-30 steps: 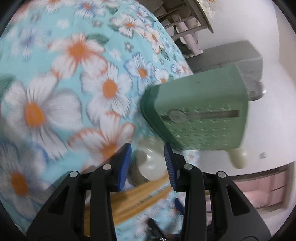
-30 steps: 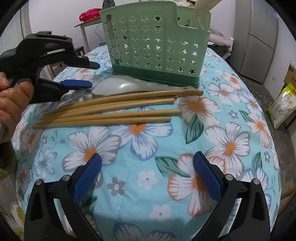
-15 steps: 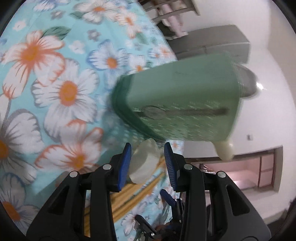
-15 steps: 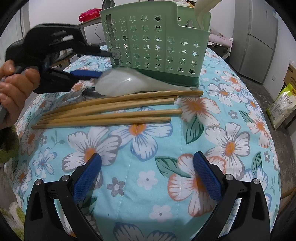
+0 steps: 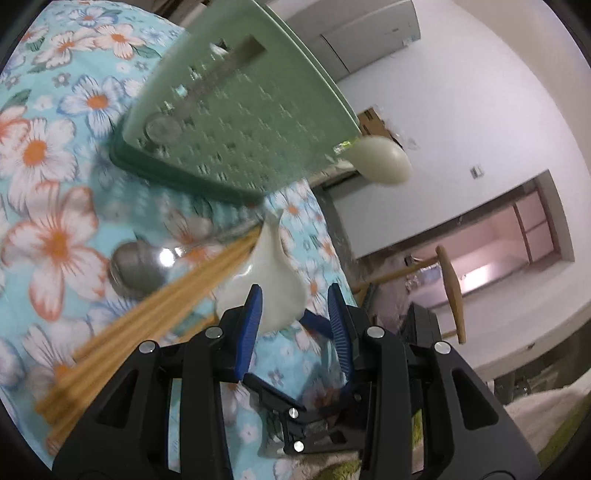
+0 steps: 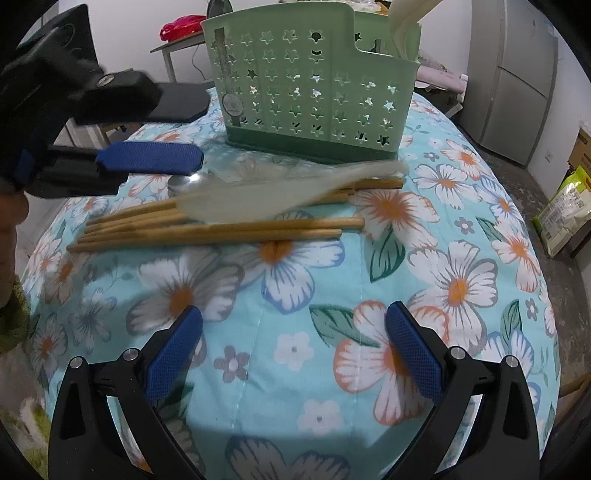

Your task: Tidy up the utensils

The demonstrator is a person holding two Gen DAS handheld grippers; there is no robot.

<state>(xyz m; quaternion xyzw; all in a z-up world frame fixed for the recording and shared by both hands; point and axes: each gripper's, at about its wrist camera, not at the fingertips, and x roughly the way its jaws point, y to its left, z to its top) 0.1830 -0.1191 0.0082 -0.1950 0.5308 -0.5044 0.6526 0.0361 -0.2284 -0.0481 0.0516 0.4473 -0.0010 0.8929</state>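
A translucent white spoon (image 6: 277, 192), smeared by motion, lies across several wooden chopsticks (image 6: 221, 230) on the flowered cloth. My left gripper (image 6: 201, 129) hovers up and to the left of it, rolled so its fingers stack one over the other. The fingers stand apart and the spoon is below them, free. In the left wrist view the white spoon (image 5: 273, 280) shows through the gap of the left gripper (image 5: 294, 291). A metal spoon (image 5: 136, 269) rests beside the chopsticks (image 5: 147, 314). Behind them stands the green star-holed holder (image 6: 306, 92), with another white spoon (image 6: 402, 22) in it. My right gripper (image 6: 294, 312) is open near the front.
The round table (image 6: 480, 332) drops off on the right to a dark floor with a yellow-green bag (image 6: 565, 206). A grey fridge (image 6: 513, 85) stands behind. At the back left, a small table holds a red thing (image 6: 177, 29). A wooden chair (image 5: 450, 288) sits beyond the table.
The left gripper lifted the white spoon by its bowl, then rolled and rose. The spoon has come out of its fingers and now lies blurred across the chopsticks. The right gripper stayed still.
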